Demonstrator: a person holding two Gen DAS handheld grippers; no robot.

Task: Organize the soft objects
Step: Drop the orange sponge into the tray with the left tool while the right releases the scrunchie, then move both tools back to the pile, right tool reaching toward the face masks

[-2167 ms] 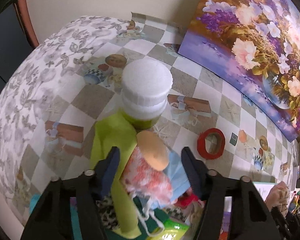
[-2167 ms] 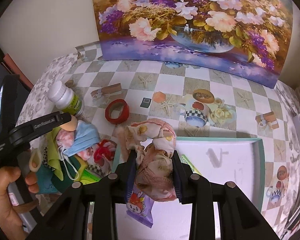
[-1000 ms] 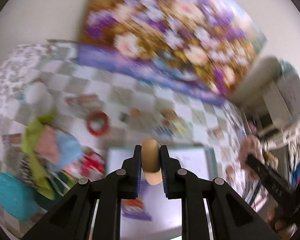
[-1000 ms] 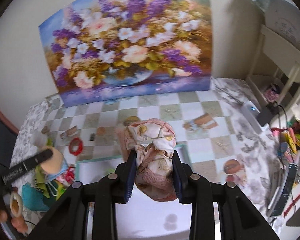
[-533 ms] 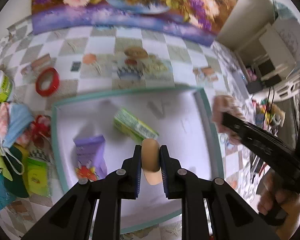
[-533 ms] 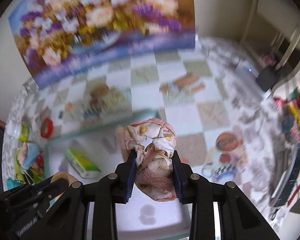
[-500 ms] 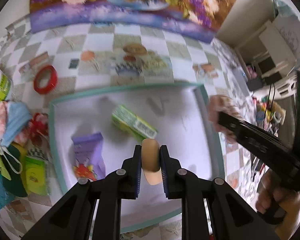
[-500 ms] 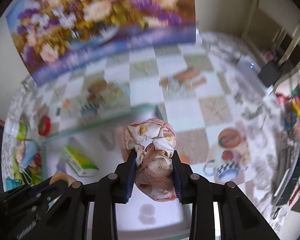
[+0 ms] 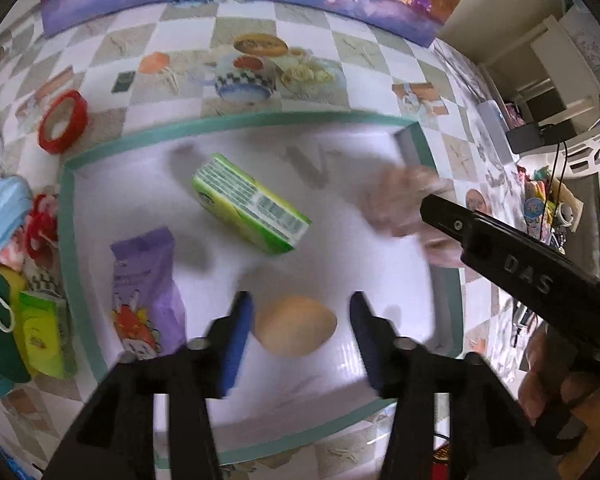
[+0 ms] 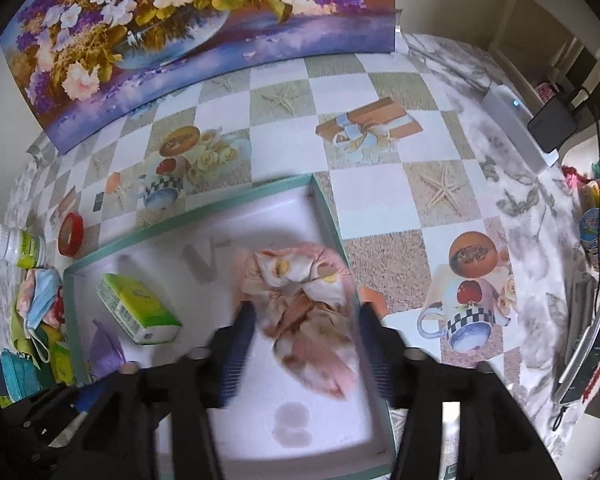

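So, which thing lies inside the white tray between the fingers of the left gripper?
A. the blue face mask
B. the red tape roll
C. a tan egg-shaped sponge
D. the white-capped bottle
C: in the left wrist view the tan egg-shaped sponge lies on the white tray between the opening fingers of the left gripper; neither finger presses on it.

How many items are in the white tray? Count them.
4. Green tissue pack mid-tray, purple packet at the left, tan sponge between the opening left gripper jaws, floral cloth between the opening right gripper jaws. Grippers may hide more.
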